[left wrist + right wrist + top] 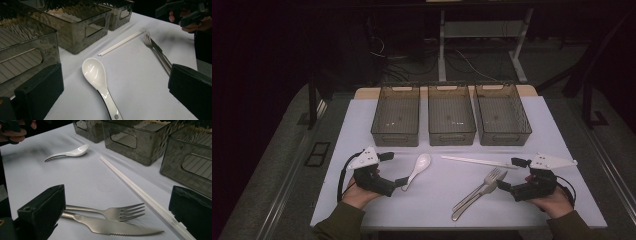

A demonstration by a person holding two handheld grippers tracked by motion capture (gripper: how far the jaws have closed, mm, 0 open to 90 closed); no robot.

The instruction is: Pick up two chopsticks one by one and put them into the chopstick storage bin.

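Note:
A white ceramic spoon lies on the white table, bowl toward the bins. My left gripper stands open around its handle, and the spoon runs between the wide-apart jaws of that gripper without touching them. A steel fork and knife lie side by side to the right, with white chopsticks behind them. My right gripper is open. In the right gripper view the fork and knife lie between the jaws of my right gripper, and the chopsticks pass by one jaw.
Three smoky see-through bins stand in a row at the back of the table: left, middle, right. All three look empty. The table's front edge runs just below both hands. Desk legs and cables stand on the dark floor beyond.

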